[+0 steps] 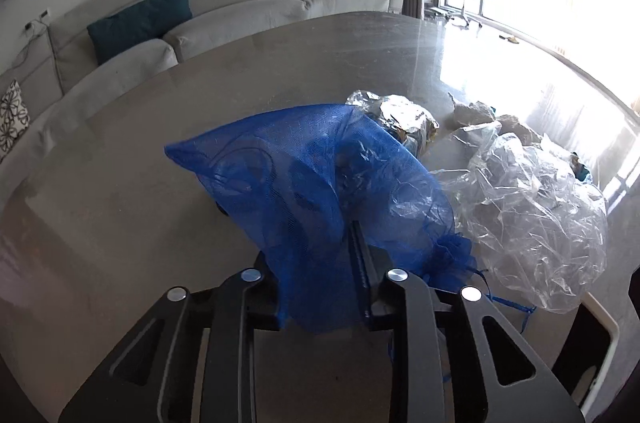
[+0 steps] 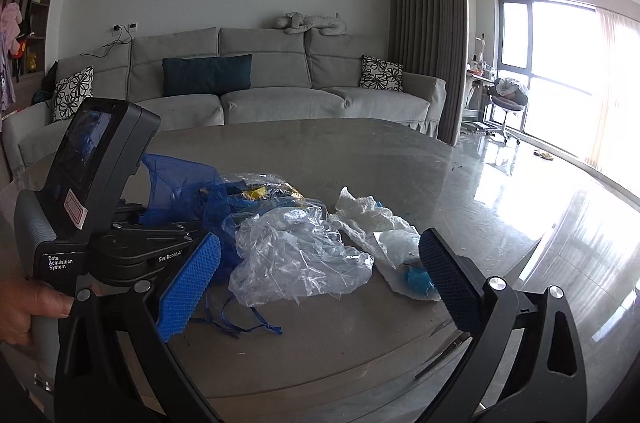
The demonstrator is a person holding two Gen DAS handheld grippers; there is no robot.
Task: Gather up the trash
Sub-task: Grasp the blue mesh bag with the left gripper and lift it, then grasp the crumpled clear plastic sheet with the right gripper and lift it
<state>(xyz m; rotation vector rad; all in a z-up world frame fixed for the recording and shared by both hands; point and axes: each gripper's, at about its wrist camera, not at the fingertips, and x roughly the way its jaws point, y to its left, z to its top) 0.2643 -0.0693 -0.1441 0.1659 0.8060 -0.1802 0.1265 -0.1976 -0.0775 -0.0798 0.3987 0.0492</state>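
At centre frame, the left tool (image 1: 320,287) is clenched on a blue mesh bag (image 1: 304,183) above the table (image 1: 120,183), the right tool (image 2: 320,275) spread wide near clear plastic wrap (image 2: 296,255), which may slip from a loose pinch.

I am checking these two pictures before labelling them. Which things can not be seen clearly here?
- Left gripper fingertips, left wrist view: wrapped by the blue mesh bag.
- Foil wrapper, both views: partly behind the bag; its print is unreadable.
- Small blue item, right wrist view: partly hidden by the right gripper finger on the crumpled paper towel.
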